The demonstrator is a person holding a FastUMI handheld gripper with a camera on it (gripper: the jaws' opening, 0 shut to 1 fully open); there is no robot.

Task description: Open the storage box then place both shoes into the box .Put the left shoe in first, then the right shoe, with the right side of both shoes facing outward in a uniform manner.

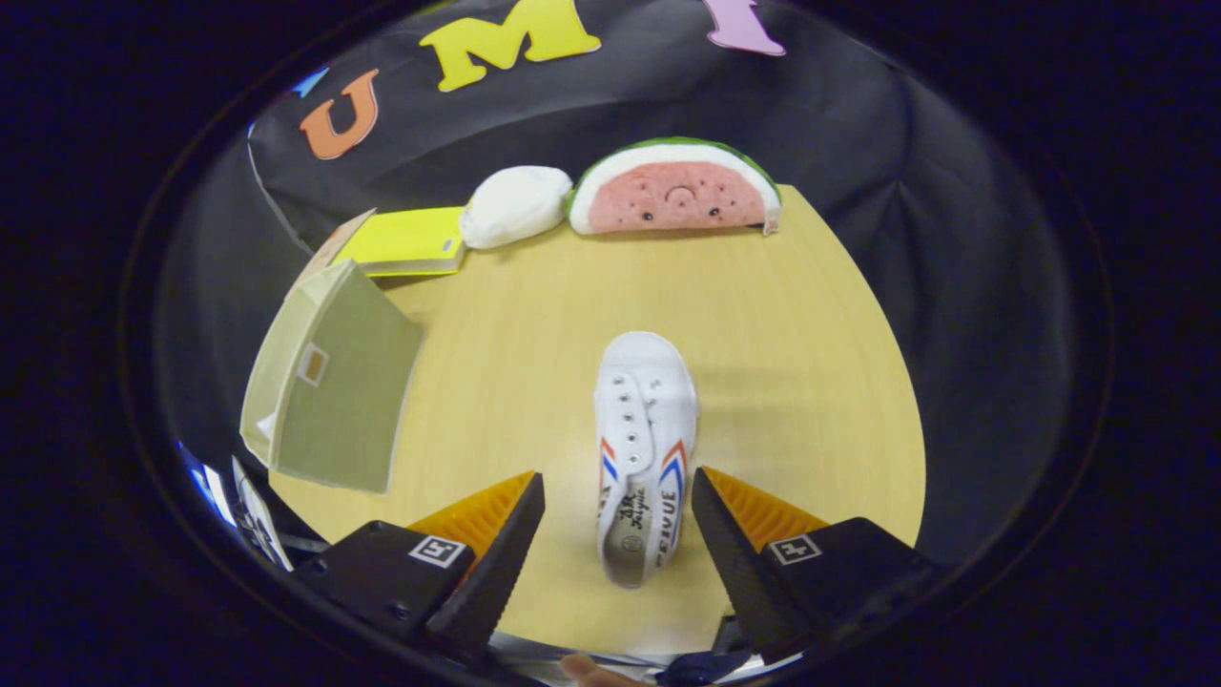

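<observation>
White canvas shoe [644,448] lies on the wooden desk [792,343], heel between the wide-open claw [618,501] fingers, untouched. Left of it stands the green fabric storage box [329,382]; its contents cannot be seen.

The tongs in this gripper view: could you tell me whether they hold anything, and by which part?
Nothing is held. The tongs stand open, with the heel end of the white shoe lying between the fingers, a gap showing on each side.

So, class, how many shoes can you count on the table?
1. The shoe lies heel-first between the open gripper fingers, toe pointing away. A second may be hidden.
</observation>
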